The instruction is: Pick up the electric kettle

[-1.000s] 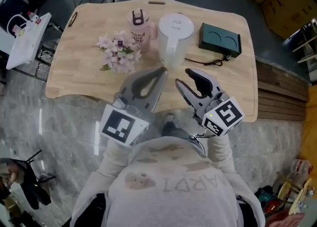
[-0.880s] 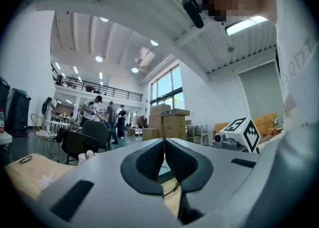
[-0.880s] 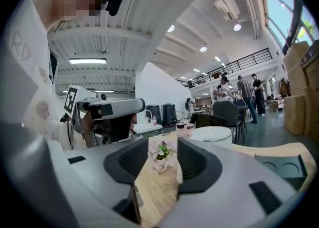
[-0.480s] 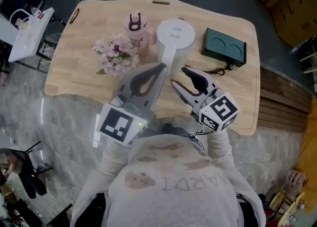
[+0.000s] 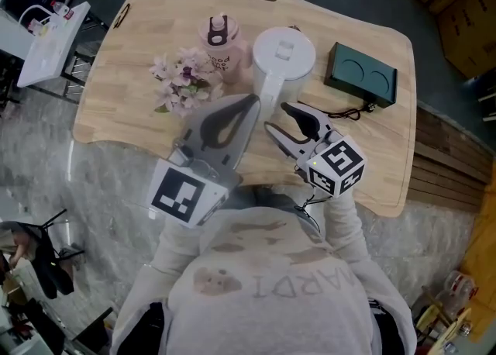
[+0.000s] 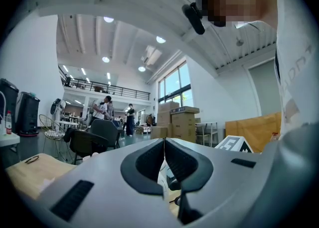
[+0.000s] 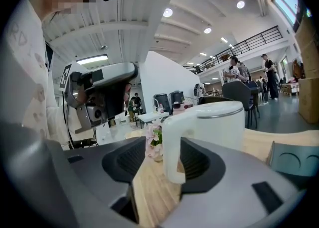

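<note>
The white electric kettle (image 5: 284,53) stands on the wooden table (image 5: 132,105), its handle (image 5: 270,91) pointing toward me. My right gripper (image 5: 277,116) sits just short of that handle, jaws opening wide. In the right gripper view the kettle (image 7: 219,125) fills the middle and its handle (image 7: 172,147) lines up with the gap of the right gripper (image 7: 162,165); neither pad touches it. My left gripper (image 5: 249,101) hovers beside the handle's left, shut and empty. In its own view the left gripper (image 6: 164,143) shows both jaws pressed together.
A pink bottle (image 5: 219,39) and a bunch of pale flowers (image 5: 183,79) lie left of the kettle. A dark green box (image 5: 362,74) with a black cable (image 5: 341,113) sits at its right. A white side table (image 5: 51,34) stands off the table's left end.
The right gripper's jaws have spread wider and it has come forward and lower toward the kettle's handle. The left gripper has drifted a little sideways, still shut.
</note>
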The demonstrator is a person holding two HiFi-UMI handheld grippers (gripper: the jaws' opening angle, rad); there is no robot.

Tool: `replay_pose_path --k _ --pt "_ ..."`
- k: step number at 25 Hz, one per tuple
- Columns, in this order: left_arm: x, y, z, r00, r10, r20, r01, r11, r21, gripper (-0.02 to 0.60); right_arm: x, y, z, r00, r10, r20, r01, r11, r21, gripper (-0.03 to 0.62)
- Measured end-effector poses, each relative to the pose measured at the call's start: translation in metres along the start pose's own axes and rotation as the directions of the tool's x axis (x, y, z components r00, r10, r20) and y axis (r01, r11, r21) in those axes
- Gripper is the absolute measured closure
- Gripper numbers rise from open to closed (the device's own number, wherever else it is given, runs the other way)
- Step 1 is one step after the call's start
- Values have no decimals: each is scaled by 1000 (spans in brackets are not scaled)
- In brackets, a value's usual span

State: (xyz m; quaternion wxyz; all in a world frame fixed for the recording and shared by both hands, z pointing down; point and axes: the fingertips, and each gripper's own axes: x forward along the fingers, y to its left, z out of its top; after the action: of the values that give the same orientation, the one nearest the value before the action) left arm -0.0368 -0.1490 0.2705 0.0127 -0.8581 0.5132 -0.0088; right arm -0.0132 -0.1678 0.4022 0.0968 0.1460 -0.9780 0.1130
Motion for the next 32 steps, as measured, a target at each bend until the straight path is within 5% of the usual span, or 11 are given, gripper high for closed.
replay_pose_path --k 32 --pt "-10 29 -5 998 1 -60 -2 1000 -17 566 57 -8 -18 997 30 -68 -28 999 20 390"
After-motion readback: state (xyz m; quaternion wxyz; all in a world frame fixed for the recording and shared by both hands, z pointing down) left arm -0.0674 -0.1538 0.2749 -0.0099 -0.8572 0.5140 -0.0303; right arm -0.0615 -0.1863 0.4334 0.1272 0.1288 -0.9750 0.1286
